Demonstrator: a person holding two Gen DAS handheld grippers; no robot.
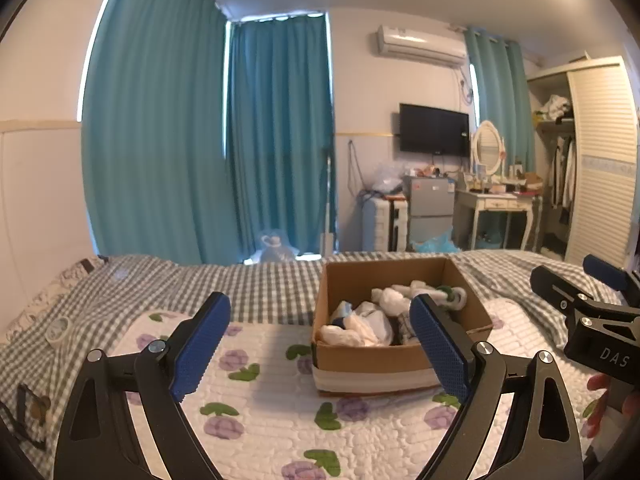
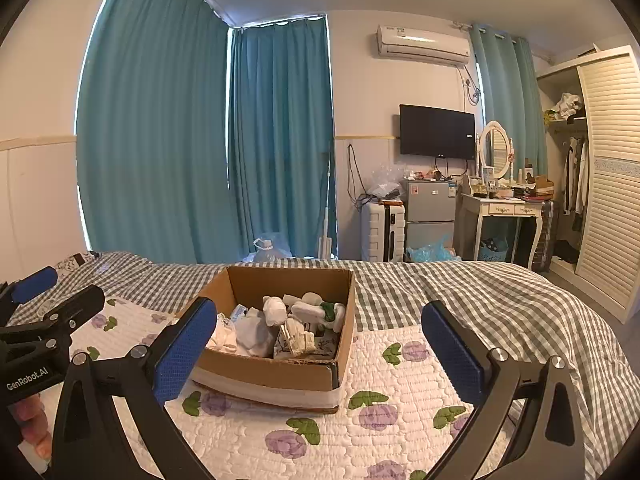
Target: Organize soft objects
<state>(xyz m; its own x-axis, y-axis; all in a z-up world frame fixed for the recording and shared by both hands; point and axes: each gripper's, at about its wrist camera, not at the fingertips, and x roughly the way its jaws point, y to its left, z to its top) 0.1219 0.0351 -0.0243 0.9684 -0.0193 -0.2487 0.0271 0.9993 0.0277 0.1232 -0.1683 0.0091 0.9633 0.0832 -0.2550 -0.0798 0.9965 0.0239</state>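
Note:
A cardboard box (image 1: 344, 280) (image 2: 256, 280) sits on the floral quilted pad (image 1: 264, 392) (image 2: 384, 384) on the bed. It holds several rolled white and grey socks (image 1: 368, 322) (image 2: 276, 312). My left gripper (image 1: 320, 344) is open and empty, held above the pad in front of the box's left side. My right gripper (image 2: 320, 344) is open and empty, in front of the box's right side. Each gripper shows at the edge of the other's view: the right one (image 1: 592, 288) and the left one (image 2: 48, 292).
The bed has a grey checked cover (image 1: 256, 284) (image 2: 472, 292). A roll of tape (image 1: 59, 328) lies on it at the left. Beyond the bed stand teal curtains (image 2: 200, 140), a suitcase (image 2: 382, 230), a small fridge (image 2: 430, 216), a dressing table (image 2: 504, 212) and a wardrobe (image 2: 604, 176).

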